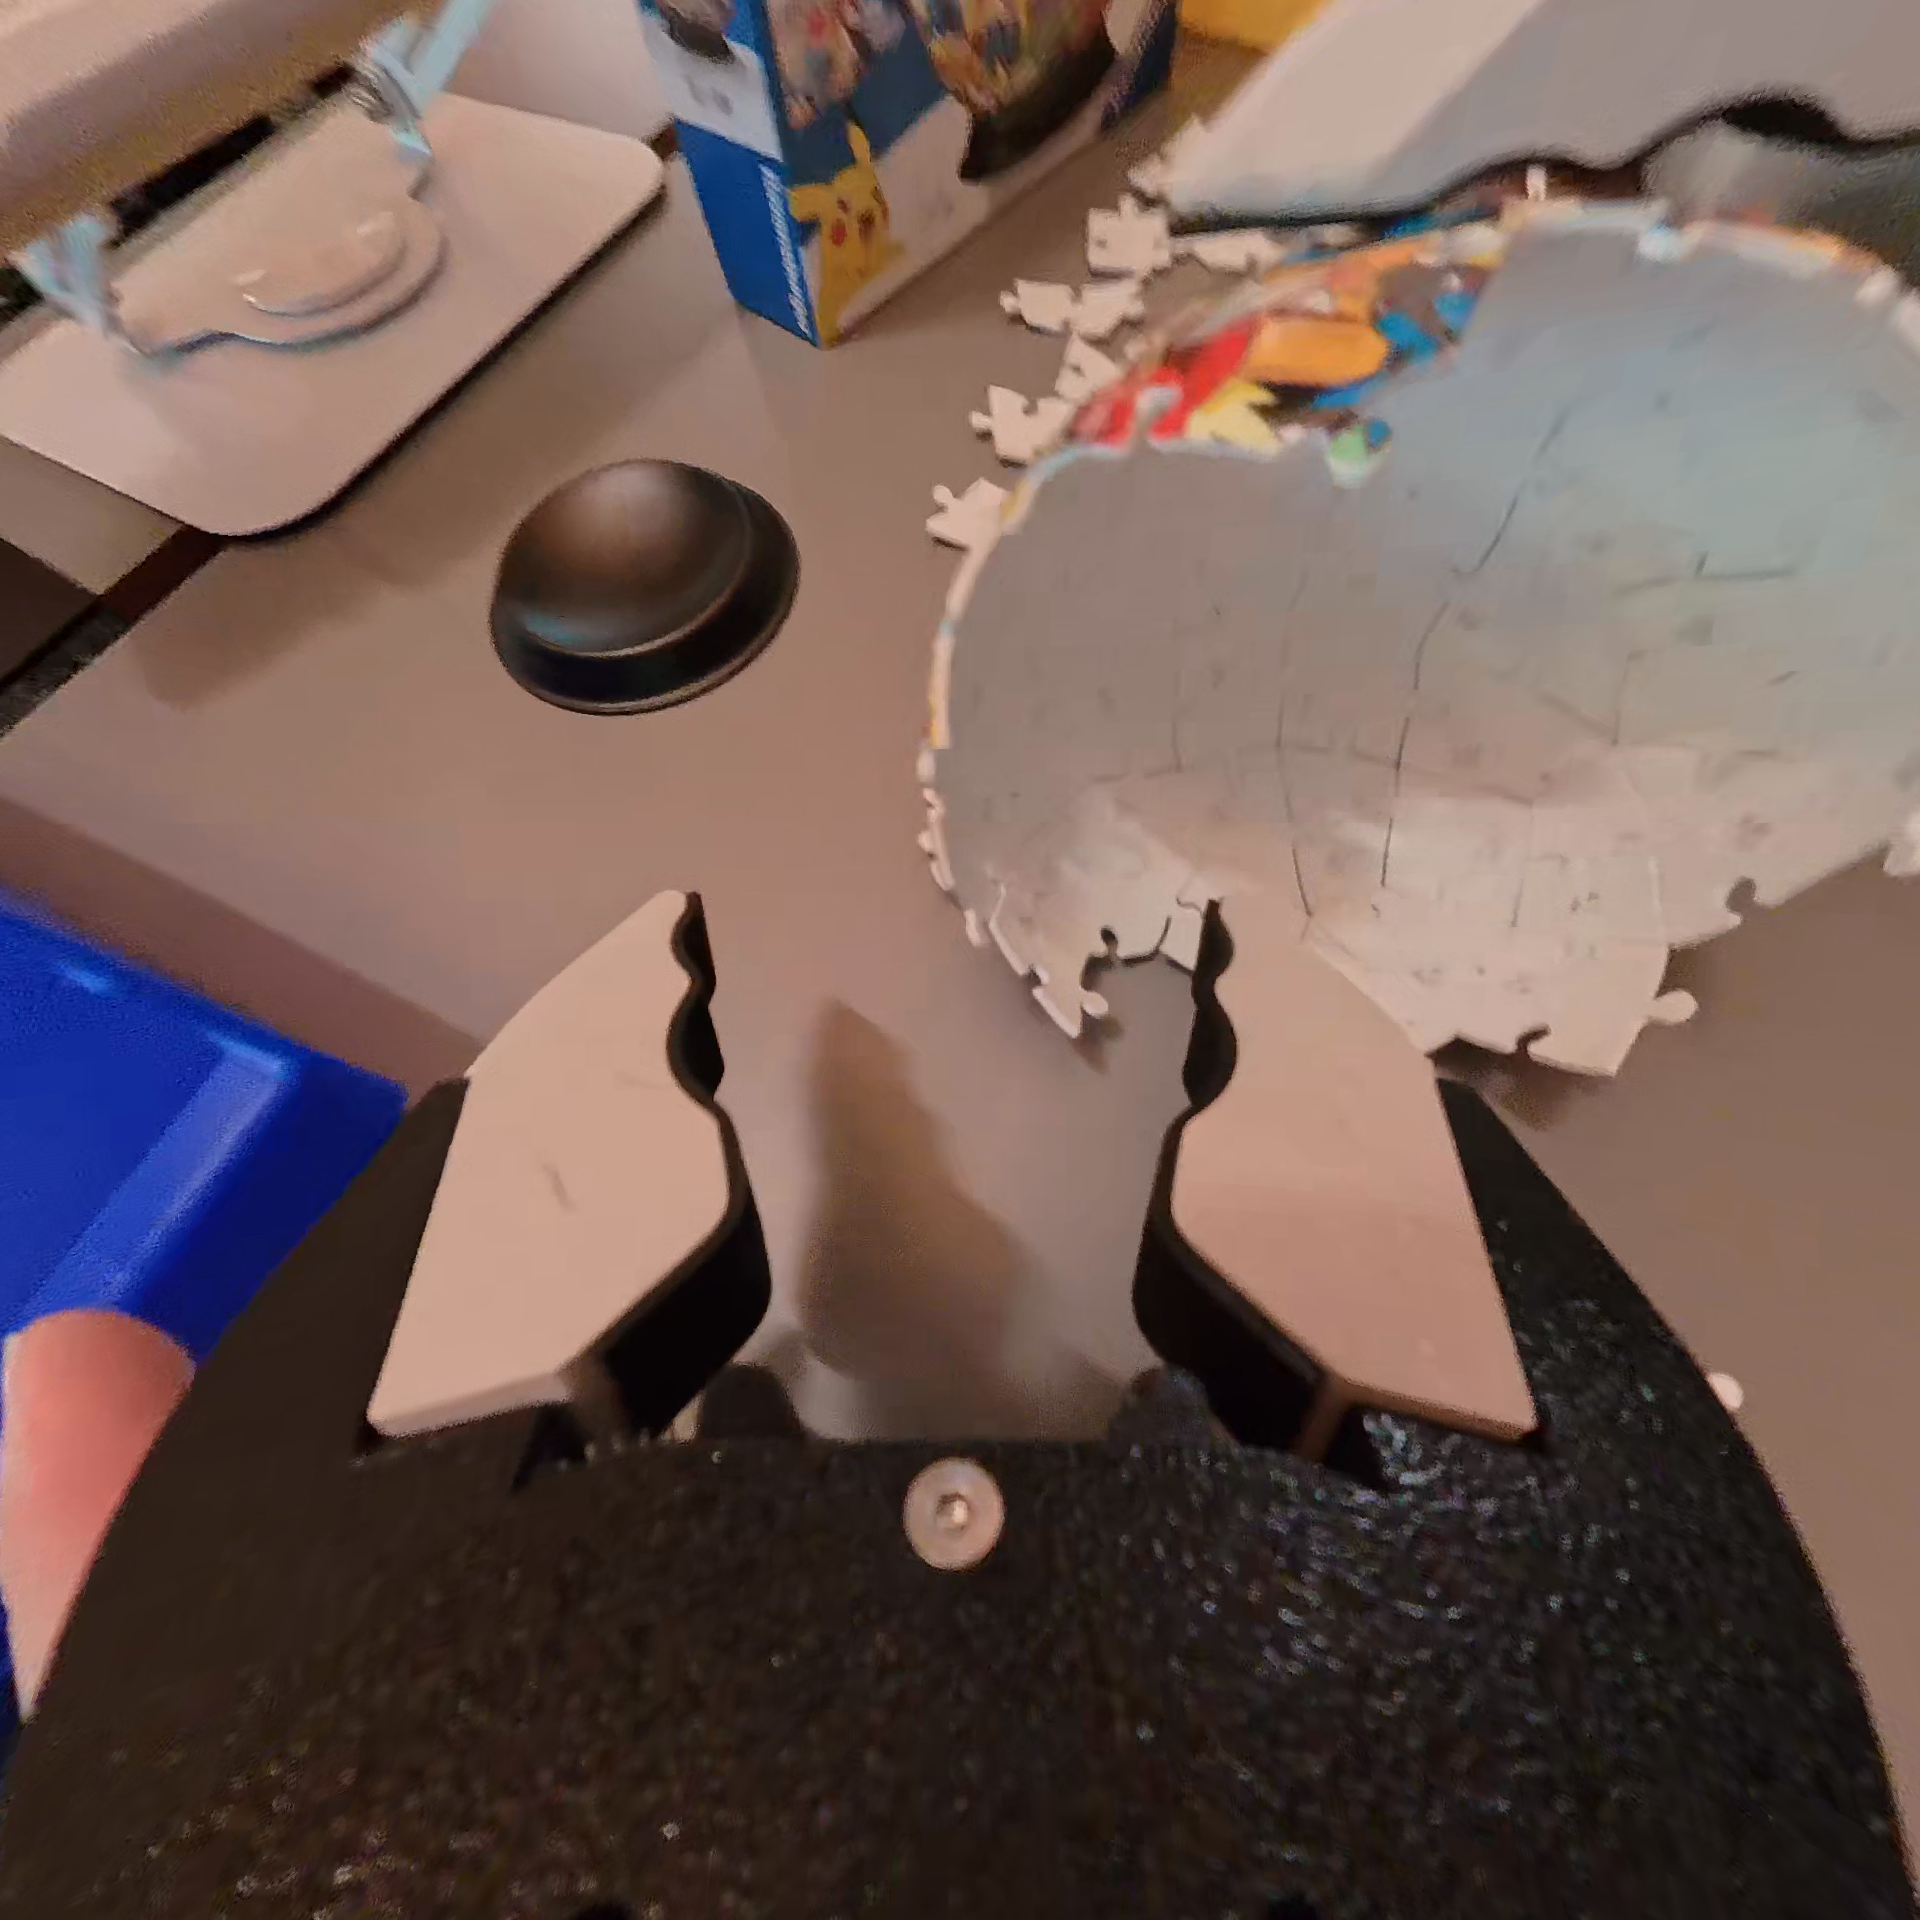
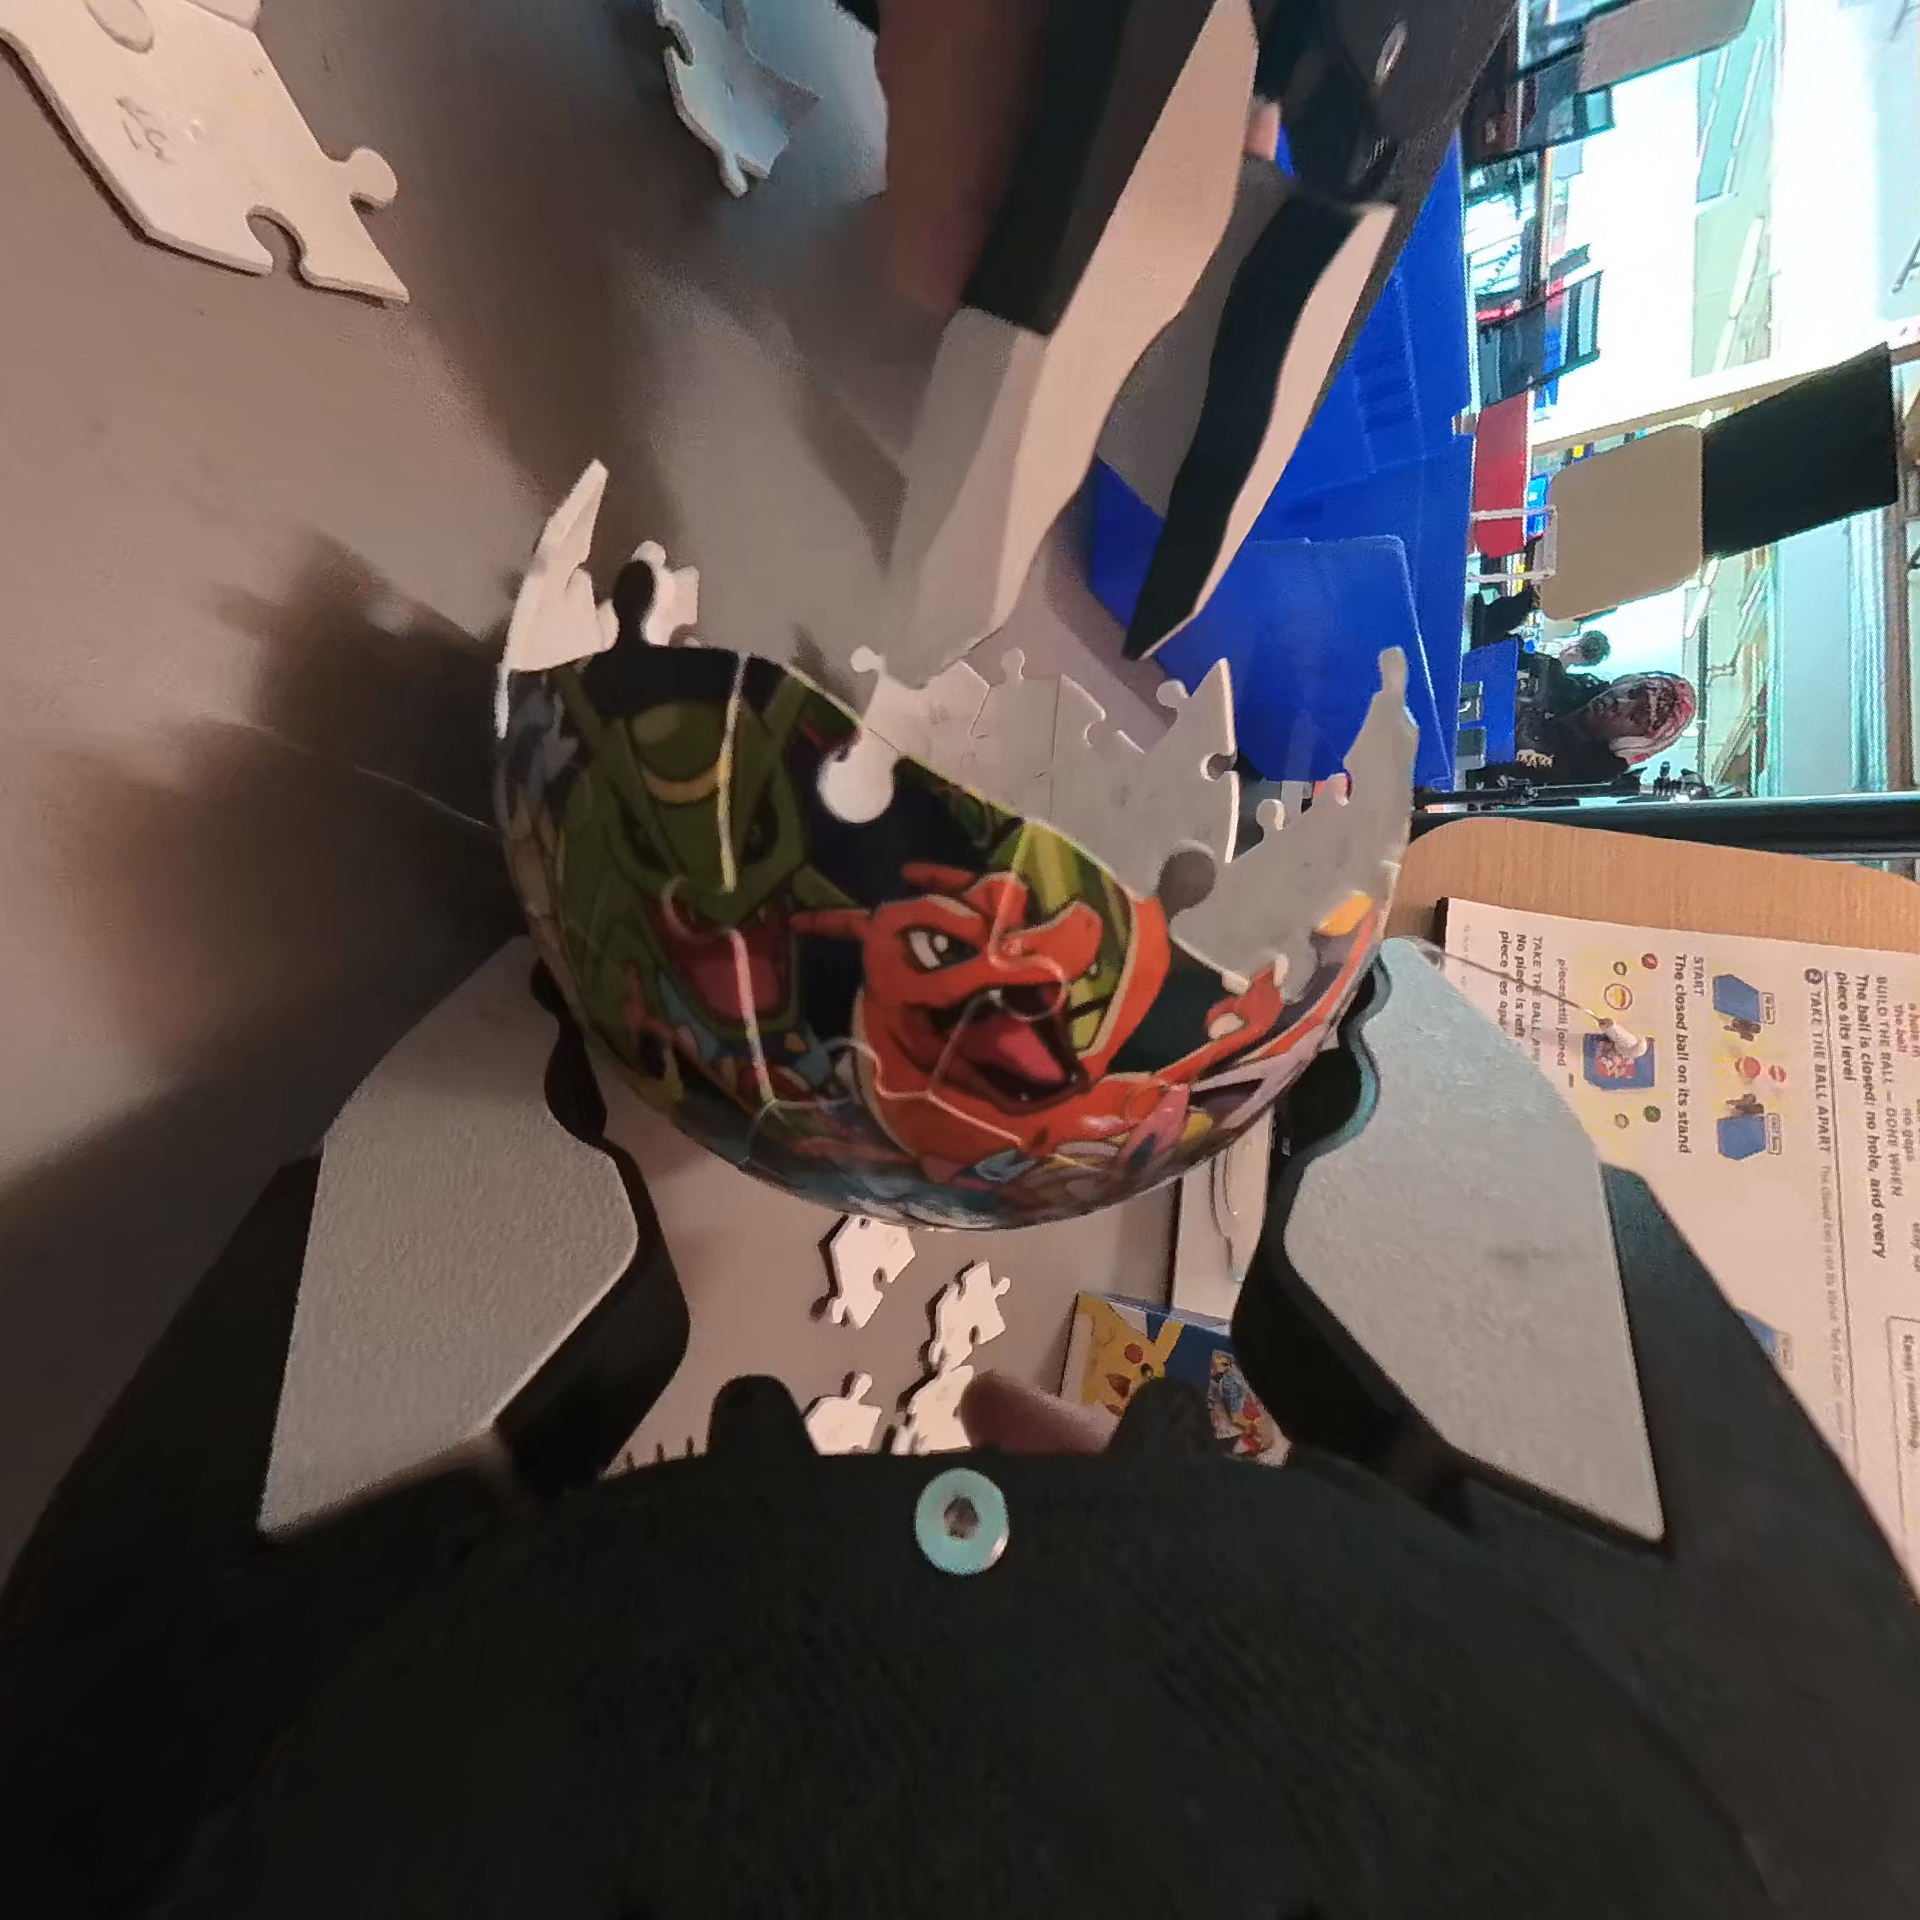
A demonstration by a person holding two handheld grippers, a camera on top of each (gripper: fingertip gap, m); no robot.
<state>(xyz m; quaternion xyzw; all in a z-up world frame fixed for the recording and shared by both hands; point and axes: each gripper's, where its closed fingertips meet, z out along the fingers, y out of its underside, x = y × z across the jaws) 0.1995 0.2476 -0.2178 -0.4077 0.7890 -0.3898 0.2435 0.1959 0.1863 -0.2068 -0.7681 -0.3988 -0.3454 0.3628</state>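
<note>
While the right gripper [image 2: 956, 1049] clenches its jaws on the half-built puzzle ball [image 2: 935, 935], steadying it above the surface [image 1: 831, 831], the left gripper [image 1: 951, 935] nears its rim, jaws released.

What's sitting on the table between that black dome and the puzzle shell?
Nothing: in the left wrist view, the table is bare between the black dome and the puzzle shell.

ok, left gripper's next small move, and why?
Probably ease the open left gripper right and forward so both fingers straddle the jagged rim of the puzzle shell. Only its right finger meets that rim now, the gap is over bare table, and the right gripper already holds the shell.
</note>
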